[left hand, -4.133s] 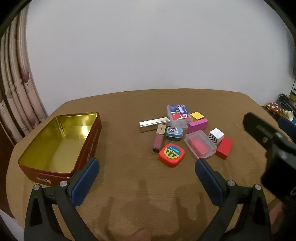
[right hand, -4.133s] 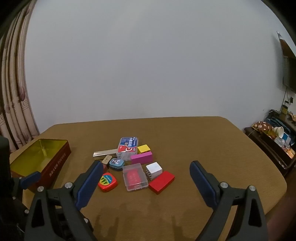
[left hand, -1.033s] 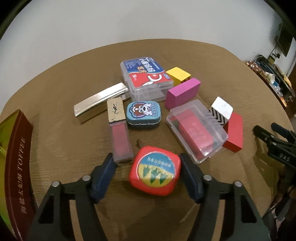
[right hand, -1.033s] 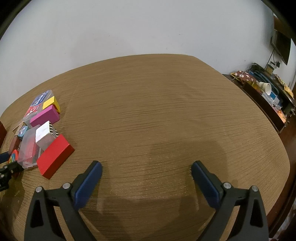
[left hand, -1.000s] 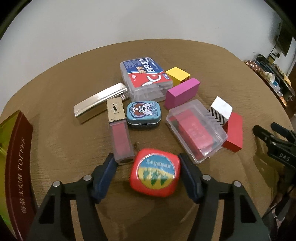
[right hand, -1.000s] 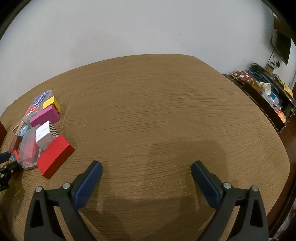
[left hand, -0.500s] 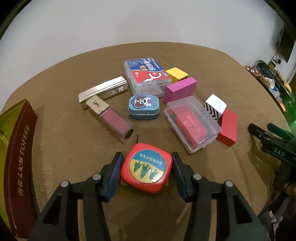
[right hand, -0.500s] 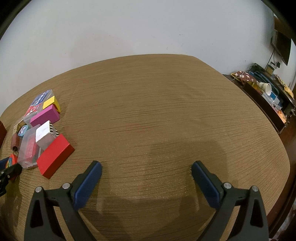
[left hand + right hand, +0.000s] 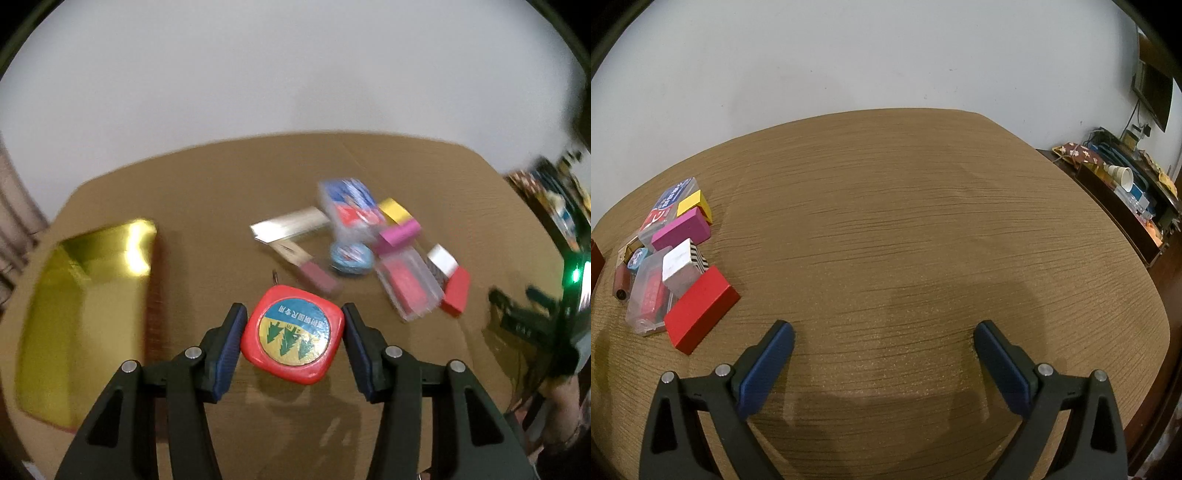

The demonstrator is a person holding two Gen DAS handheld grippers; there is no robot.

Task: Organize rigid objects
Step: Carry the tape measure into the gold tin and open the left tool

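My left gripper (image 9: pixel 291 334) is shut on a red tape measure (image 9: pixel 293 334) with a blue and yellow round label and holds it above the brown table. The open red tin with a gold inside (image 9: pixel 85 306) lies to the left. A blurred pile of small boxes (image 9: pixel 369 236) lies ahead to the right. My right gripper (image 9: pixel 882 363) is open and empty over bare table. In its view the pile sits at the far left: a red block (image 9: pixel 700 308), a striped white box (image 9: pixel 683 266), a pink block (image 9: pixel 681 232), a yellow block (image 9: pixel 692 203).
A clear case with a red insert (image 9: pixel 648 291), a blue round tin (image 9: pixel 349 256), a silver bar (image 9: pixel 290 229) and a lip-gloss tube (image 9: pixel 314 275) belong to the pile. A dark sideboard with clutter (image 9: pixel 1123 192) stands beyond the table's right edge.
My left gripper closed on the red tape measure and lifted it away from the pile, swinging left so the tin came into view. My right gripper has stayed still.
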